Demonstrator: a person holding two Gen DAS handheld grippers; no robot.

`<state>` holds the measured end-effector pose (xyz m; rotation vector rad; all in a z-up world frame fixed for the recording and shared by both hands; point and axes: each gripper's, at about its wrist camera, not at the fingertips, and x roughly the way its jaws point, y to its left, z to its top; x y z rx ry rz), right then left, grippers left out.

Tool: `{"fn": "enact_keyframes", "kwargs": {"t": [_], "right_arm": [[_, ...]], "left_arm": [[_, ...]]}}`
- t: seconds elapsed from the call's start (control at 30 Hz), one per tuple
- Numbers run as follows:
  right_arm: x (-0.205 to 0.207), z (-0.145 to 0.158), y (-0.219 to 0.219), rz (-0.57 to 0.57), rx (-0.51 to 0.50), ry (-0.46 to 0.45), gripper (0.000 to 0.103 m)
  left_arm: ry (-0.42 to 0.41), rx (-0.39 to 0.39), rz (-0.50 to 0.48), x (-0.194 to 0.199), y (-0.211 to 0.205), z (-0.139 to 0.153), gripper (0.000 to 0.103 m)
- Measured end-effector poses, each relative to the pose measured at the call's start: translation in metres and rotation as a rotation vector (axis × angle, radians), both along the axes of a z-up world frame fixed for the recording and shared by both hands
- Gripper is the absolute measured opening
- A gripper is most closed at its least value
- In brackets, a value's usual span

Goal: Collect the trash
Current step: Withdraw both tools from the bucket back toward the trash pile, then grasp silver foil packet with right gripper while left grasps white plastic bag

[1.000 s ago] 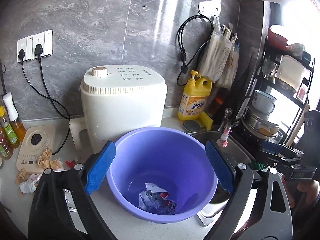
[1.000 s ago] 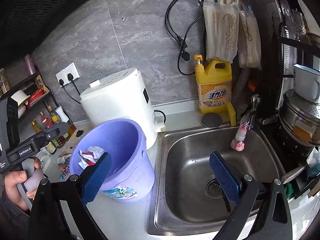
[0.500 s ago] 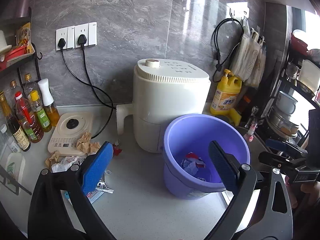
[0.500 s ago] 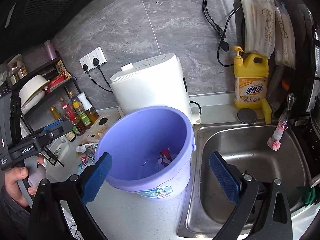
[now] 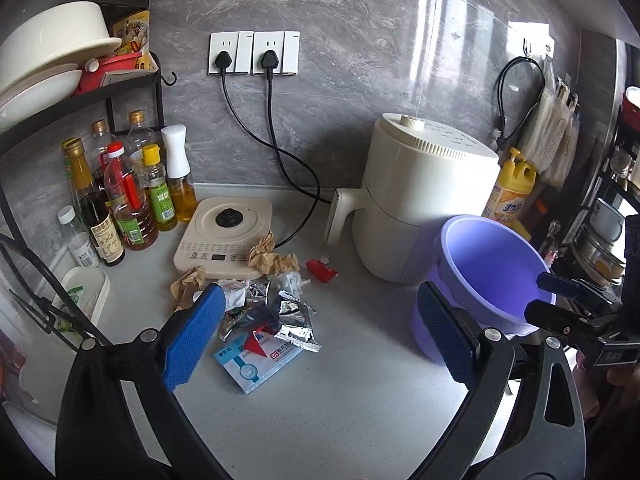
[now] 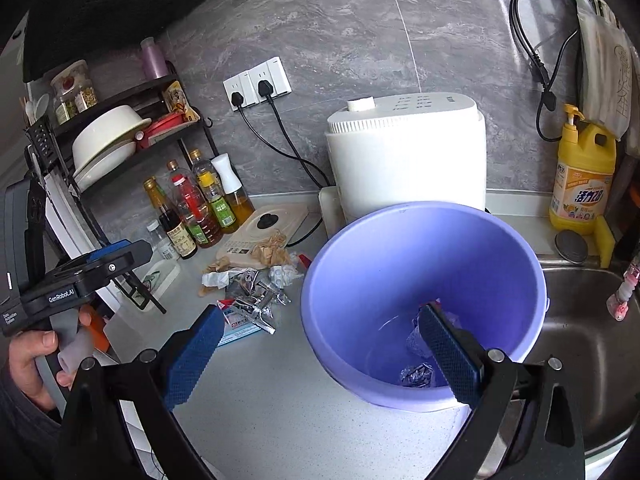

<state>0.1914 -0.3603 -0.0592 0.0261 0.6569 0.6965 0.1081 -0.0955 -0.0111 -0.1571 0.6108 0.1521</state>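
Left gripper (image 5: 316,338) hanging over the counter (image 5: 360,392), pads spread wide, nothing between them. Right gripper (image 6: 320,354) likewise agape and empty, its right pad sitting over the mouth of the purple bucket (image 6: 516,264).

Trash pile (image 5: 256,300) lying just ahead of the left gripper, toward its left pad, well apart from the bucket, which is standing off the right pad. Some scraps already lying in the bucket bottom (image 6: 416,374).

Handling, judged by looks:
- Foil wrappers (image 5: 294,316): featherweight, crinkly, slick; probably springing back after a squeeze. Pinching across a folded or bunched ridge rather than a flat face, where pads could be skating off.
- Flat blue-and-white packet (image 5: 256,362): lying flush on the counter just ahead of the left pad, thin, somewhat stiff. Hard to get under; nipping a raised corner or edge looking best.
- Crumpled brown paper (image 5: 272,260): soft, bulky, partly resting on the cream appliance base (image 5: 224,236) farther ahead. Easy to clamp through the middle of the wad.
- Small red scrap (image 5: 320,270): beyond the foil, tiny, light; needing a centred, nearly full close.
- White crumpled wrapper (image 5: 236,296): beside the left pad's tip, soft, compressing readily.

Nothing fragile or heavy in the pile. Main risk looking like light pieces slipping free or dragging neighbours along.
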Motion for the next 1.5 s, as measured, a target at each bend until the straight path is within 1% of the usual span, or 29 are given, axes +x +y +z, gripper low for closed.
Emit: {"fn": "enact_keyframes", "kwargs": {"t": [0.1,0.23,0.5,0.57,0.7,0.83,0.93,1.07,1.27,1.5], "right_arm": [[-0.003,-0.003,0.022,0.018,-0.011,0.011,0.096],[-0.008,-0.005,0.049,0.029,-0.023,0.013,0.096],[-0.011,-0.015,0.094,0.015,-0.055,0.035,0.095],[-0.010,-0.017,0.104,0.010,-0.060,0.042,0.095],[-0.007,-0.022,0.122,-0.004,-0.072,0.049,0.095],[-0.002,-0.028,0.139,-0.023,-0.095,0.054,0.092],[0.004,-0.034,0.149,-0.038,-0.108,0.063,0.091],[0.014,-0.047,0.163,-0.050,-0.126,0.102,0.087],[0.027,-0.063,0.189,-0.035,-0.163,0.143,0.085],[0.049,-0.083,0.211,-0.019,-0.212,0.195,0.085]], "left_arm": [[0.015,-0.004,0.018,-0.010,0.020,-0.006,0.096],[0.024,-0.033,0.024,-0.019,0.047,-0.015,0.096],[0.041,-0.085,-0.034,-0.011,0.082,-0.036,0.095],[0.046,-0.098,-0.050,-0.005,0.090,-0.042,0.095],[0.059,-0.123,-0.081,0.010,0.106,-0.053,0.091],[0.083,-0.152,-0.101,0.029,0.121,-0.068,0.087],[0.097,-0.168,-0.104,0.044,0.130,-0.078,0.086],[0.113,-0.190,-0.115,0.061,0.140,-0.093,0.085],[0.157,-0.224,-0.112,0.085,0.152,-0.119,0.084],[0.200,-0.282,-0.105,0.109,0.163,-0.150,0.084]]}}
